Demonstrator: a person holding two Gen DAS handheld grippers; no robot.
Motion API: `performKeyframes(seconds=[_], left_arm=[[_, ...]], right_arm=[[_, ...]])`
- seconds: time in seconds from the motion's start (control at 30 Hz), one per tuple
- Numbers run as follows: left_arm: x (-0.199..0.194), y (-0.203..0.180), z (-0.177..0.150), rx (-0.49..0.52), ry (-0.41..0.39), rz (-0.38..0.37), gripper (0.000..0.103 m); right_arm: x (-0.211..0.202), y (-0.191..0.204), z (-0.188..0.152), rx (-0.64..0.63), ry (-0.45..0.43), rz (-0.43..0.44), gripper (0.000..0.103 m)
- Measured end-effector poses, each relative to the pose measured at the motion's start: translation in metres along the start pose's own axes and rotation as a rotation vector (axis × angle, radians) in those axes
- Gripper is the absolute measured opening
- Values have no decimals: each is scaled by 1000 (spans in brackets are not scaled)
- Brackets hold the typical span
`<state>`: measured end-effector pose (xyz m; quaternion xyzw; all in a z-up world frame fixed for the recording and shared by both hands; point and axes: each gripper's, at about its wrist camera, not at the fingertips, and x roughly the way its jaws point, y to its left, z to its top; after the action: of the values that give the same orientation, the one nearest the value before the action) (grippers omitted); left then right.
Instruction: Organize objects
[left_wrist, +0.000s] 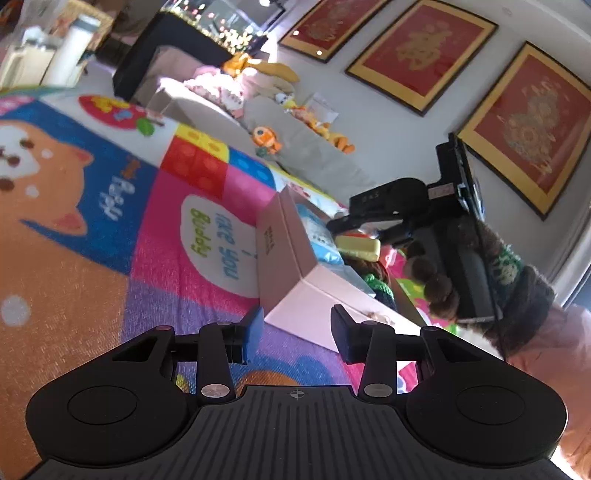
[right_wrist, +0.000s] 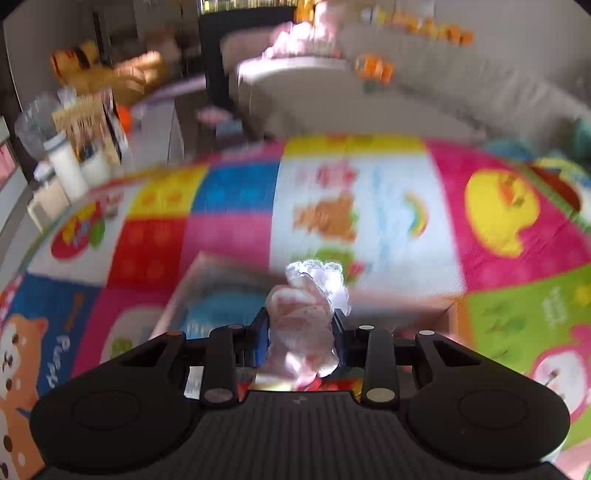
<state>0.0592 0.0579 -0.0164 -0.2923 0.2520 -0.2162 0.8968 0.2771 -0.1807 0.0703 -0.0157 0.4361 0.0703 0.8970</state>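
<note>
A pale pink cardboard box (left_wrist: 291, 254) lies open on the colourful play mat (left_wrist: 110, 229), with several items inside, among them a yellow block (left_wrist: 358, 247) and something green knitted (left_wrist: 376, 282). My left gripper (left_wrist: 297, 334) is open and empty, hovering just short of the box's near corner. My right gripper (right_wrist: 301, 328) is shut on a white and pink frilly cloth item (right_wrist: 304, 314) and holds it above the box (right_wrist: 229, 291). In the left wrist view the right gripper (left_wrist: 373, 225) reaches over the box's far side, held by a gloved hand (left_wrist: 491, 273).
A grey sofa (left_wrist: 306, 144) with orange plush toys (left_wrist: 266, 138) runs along the wall beyond the mat. A black cabinet (left_wrist: 166, 48) and white bottles (right_wrist: 66, 166) stand at the far end. Framed red pictures (left_wrist: 413, 51) hang on the wall.
</note>
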Motion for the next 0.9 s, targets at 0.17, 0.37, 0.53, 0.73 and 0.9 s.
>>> performKeyframes(seconds=[0.17, 0.37, 0.53, 0.73, 0.9], left_arm=[[2, 5, 1, -30, 3, -41, 44], [2, 13, 1, -85, 2, -54, 44], [-1, 11, 0, -74, -10, -39, 44], [0, -4, 7, -4, 32, 72, 44], [5, -35, 44, 69, 8, 84, 44]], right_arm=[[3, -14, -4, 70, 84, 56, 46], [-45, -16, 8, 35, -102, 32, 62], [3, -10, 13, 105, 27, 57, 29], [3, -27, 0, 194, 22, 108, 26], [-99, -58, -23, 139, -233, 131, 46]])
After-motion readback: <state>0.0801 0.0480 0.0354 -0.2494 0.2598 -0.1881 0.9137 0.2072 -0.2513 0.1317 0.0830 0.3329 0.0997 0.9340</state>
